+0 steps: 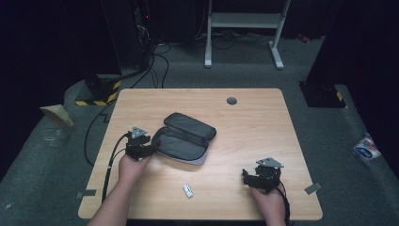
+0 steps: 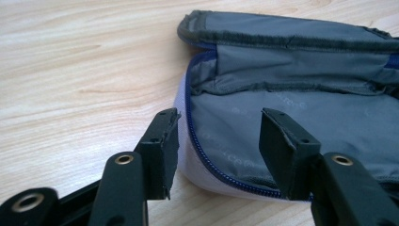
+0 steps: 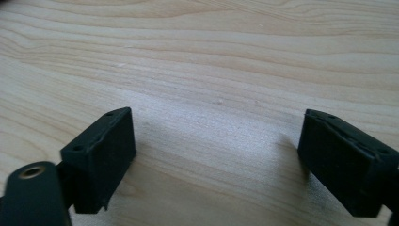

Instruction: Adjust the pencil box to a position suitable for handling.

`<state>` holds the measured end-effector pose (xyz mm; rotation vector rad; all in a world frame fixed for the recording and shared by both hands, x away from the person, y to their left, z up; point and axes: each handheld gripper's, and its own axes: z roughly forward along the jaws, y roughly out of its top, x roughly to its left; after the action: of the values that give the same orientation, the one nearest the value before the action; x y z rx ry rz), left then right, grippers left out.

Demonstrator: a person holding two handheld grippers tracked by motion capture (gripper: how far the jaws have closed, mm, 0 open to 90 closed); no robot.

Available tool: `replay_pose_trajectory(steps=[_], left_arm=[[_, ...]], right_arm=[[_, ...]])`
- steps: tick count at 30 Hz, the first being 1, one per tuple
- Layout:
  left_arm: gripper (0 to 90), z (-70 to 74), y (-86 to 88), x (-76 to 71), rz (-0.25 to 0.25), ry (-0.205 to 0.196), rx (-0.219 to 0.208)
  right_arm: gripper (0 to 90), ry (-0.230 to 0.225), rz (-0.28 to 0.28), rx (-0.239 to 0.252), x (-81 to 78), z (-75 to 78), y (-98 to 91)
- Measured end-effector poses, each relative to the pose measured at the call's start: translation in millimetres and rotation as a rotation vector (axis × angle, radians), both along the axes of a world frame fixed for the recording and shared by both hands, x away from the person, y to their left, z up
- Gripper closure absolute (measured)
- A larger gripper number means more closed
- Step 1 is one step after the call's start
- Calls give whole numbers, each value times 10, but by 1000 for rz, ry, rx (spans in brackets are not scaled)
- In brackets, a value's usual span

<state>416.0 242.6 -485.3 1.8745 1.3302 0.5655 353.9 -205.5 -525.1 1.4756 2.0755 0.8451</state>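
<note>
Here, an open grey pouch [image 1: 186, 138] is seen lying unzipped near the middle of the bench [image 1: 254, 127], its flap folded back. In the high view the left gripper [image 1: 147, 147] is held at the pouch's near-left end, while the right gripper [image 1: 251, 178] is kept well apart from the pouch, toward the bench's near-right corner. A small white object [image 1: 187, 190] is shown on the bench nearer the person than the pouch, between the two hands; what it is cannot be told.

What the high view leaves unclear is given by the left gripper view: the pouch [image 2: 301, 108] is met at its rounded end, with a blue zip [image 2: 197, 141] running along the pale outer edge. The left gripper [image 2: 219, 150] is seen with its jaws partly apart and astride that edge, one jaw outside over the bench wood, the other over the grey lining. A gap is visible between each jaw and the fabric, so nothing is gripped.

In the right gripper view bare wood grain is shown, and the right gripper [image 3: 216, 160] is seen with its jaws spread wide, nothing between them. The pouch's printed lining is made out from the left gripper view alone.
</note>
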Motion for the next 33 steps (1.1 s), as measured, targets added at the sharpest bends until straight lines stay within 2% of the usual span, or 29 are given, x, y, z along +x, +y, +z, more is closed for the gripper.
replay_pose_trajectory(steps=[3, 4, 6, 9, 13, 15, 19, 25, 26, 28, 29, 33], left_arm=[[498, -31, -25, -21, -12, 4, -21], [501, -31, -25, -21, -12, 4, -21], [520, -44, -54, -55, -45, 1, -16], [517, -45, -97, -100, -55, -3, -12], [517, -59, -228, -257, -107, -23, -12], [517, -78, -278, -315, -124, -26, -21], [516, -100, -357, -404, -148, -34, -12], [511, -63, -339, -475, -147, -53, -32], [506, -42, -316, -504, -140, -69, -41], [506, -31, -296, -516, -143, -76, -43], [506, -18, -261, -547, -136, -95, -51], [515, -11, -166, -608, -113, -114, -57]], right_arm=[[128, 0, 1, 1, -1, 1, 1], [128, 0, 1, 1, -1, 1, 1], [129, 0, 0, 1, -1, 1, 0], [129, 0, 0, 1, -1, 1, 0], [130, 0, 1, 1, -2, 1, -1], [133, -1, 1, 0, -3, 1, -1], [158, -5, 0, 1, -14, 4, -10], [214, -15, -9, 0, -32, 9, -25], [236, -15, -15, 4, -42, 13, -22], [248, -14, -15, 6, -45, 15, -21], [285, -18, -4, 2, -51, 20, -26], [351, -29, 12, -7, -81, 32, 0]])
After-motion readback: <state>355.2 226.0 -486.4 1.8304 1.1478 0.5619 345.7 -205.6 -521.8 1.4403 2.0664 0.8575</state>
